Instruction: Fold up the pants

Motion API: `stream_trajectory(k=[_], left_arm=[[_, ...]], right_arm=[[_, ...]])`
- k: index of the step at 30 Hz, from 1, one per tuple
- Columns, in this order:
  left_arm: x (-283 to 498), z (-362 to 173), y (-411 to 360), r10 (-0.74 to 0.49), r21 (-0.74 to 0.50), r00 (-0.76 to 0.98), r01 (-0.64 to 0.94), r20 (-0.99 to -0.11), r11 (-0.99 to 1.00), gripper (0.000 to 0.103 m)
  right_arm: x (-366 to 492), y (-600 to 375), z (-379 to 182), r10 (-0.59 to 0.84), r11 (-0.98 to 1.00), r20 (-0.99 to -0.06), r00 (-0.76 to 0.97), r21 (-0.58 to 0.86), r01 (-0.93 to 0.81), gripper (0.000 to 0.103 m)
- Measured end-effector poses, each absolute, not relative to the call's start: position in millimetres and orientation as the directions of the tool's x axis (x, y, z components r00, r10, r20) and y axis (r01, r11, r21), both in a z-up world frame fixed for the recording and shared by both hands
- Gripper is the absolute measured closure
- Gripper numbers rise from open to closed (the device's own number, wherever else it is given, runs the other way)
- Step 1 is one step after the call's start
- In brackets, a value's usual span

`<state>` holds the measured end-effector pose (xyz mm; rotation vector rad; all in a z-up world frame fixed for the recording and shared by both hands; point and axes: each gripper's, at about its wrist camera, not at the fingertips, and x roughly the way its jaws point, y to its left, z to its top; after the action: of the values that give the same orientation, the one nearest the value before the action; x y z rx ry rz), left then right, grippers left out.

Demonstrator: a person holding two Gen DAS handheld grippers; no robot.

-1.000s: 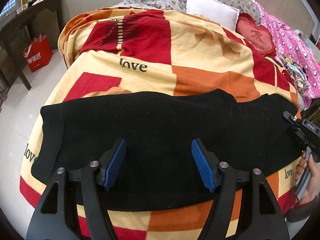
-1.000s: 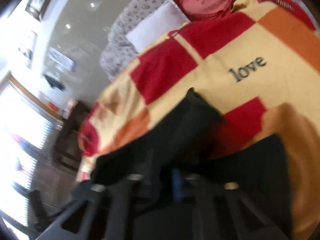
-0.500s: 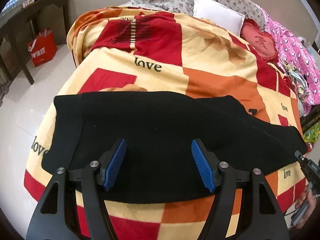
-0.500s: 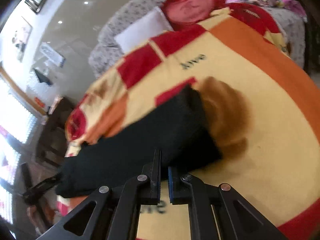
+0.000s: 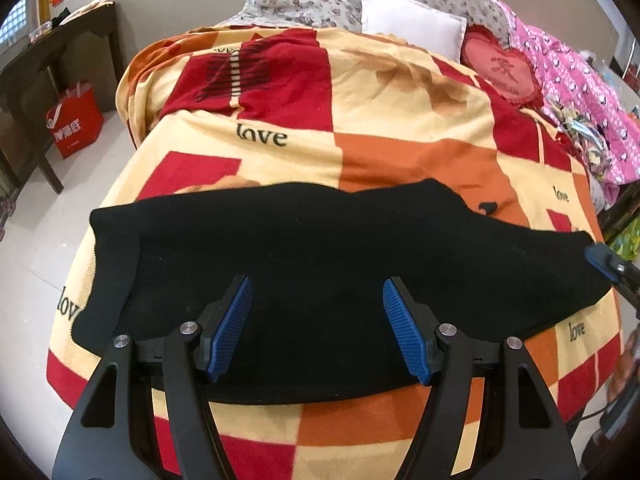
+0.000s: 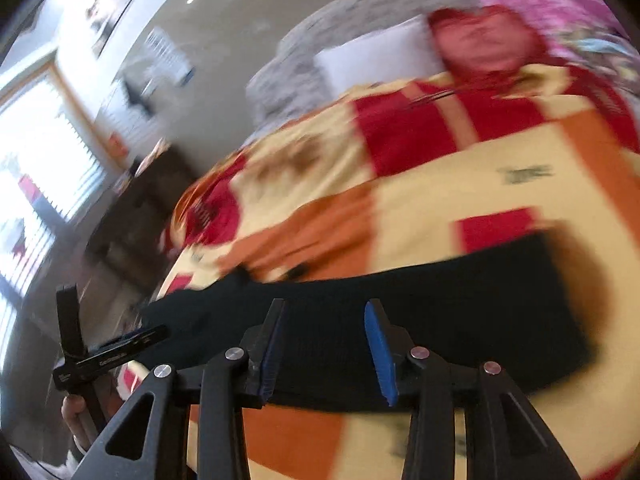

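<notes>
Here, left to right in the left wrist view: a dark wooden table (image 5: 60, 46) stands at the far left against the wall, with a red shopping bag (image 5: 74, 120) on the floor beside its leg. The bed carries a checked blanket (image 5: 400, 120) in red, orange and cream, printed with the word "love". Across its near end lie the black pants (image 5: 320, 248), folded into one long band running from the left edge of the bed to the right, the ribbed hem at the left. The left gripper (image 5: 316, 330) hangs over the middle of this band, its blue pads (image 5: 230, 330) set wide apart with nothing clamped between them. At the head of the bed rest a white pillow (image 5: 412, 22), a red heart cushion (image 5: 500, 70) and, farthest right, a pink quilt (image 5: 580, 92). The right gripper (image 6: 324, 350), seen in its own blurred view, hovers above the right end of the pants; its jaws are opening, the cloth lying below and not pinched between the pads. Its blue tip also shows at the right margin of the left wrist view, by the corner of the pants.
</notes>
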<state>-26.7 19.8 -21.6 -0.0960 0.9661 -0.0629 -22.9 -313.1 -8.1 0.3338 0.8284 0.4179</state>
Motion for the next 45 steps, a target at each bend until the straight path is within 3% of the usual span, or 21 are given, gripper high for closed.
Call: stream_trajectory(k=[6,15,30,40,45], left_arm=[[-20,-35,22,-0.071,-0.093,0.546,-0.012,-0.834,0.996,0.035],[-11,-43,24,-0.047,-0.071,0.553,-0.021,-0.832,0.997,0.035],[-13,-38,23,-0.061,-0.086,0.556,-0.019,-0.829,0.996,0.035],[-26,-40,9,-0.049,-0.057,0.555,0.003,-0.831,0.998,0.035],[-29,-35,0,-0.060,-0.051,0.555,0.033,-0.830,0.998,0.035]], right_arm=[[7,-239,-25,0.528,0.849,-0.673,0.518,0.401,-0.344,0.064],[45,-177,-51,0.377,0.906,-0.773,0.509,0.196,-0.374,0.064],[13,-205,-29,0.391,0.908,-0.751,0.532,0.221,-0.356,0.064],[-20,-224,-45,0.285,0.932,-0.792,0.541,0.098,-0.348,0.063],[-31,-250,-49,0.353,0.923,-0.763,0.541,0.190,-0.335,0.062]])
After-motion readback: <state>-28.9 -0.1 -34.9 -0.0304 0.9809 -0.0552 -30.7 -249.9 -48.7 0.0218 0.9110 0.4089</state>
